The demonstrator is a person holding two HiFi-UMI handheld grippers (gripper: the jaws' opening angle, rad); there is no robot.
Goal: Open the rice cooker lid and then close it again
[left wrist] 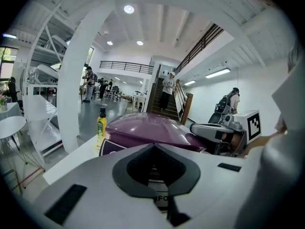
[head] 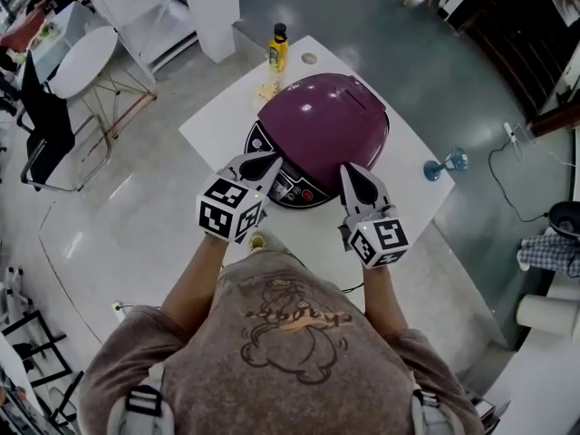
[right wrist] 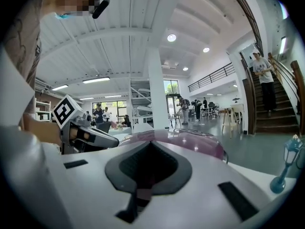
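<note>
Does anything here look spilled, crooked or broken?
Nothing stands out: the purple rice cooker sits closed and level on the white table, the yellow bottle stands upright, and nothing is spilled.

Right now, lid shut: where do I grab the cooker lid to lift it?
Likely take the lid by its front lip, just above the control panel, coming from the person's side. The dome is smooth and too wide for jaws; only the lip offers an edge.

Large open-plan hall, like a shared office or studio: glossy grey floor (head: 435,71), white column (left wrist: 78,94), staircase (right wrist: 274,109) at right with a person (right wrist: 261,70) on it, balcony railing (left wrist: 126,67), round table (head: 82,62) upper left.
</note>
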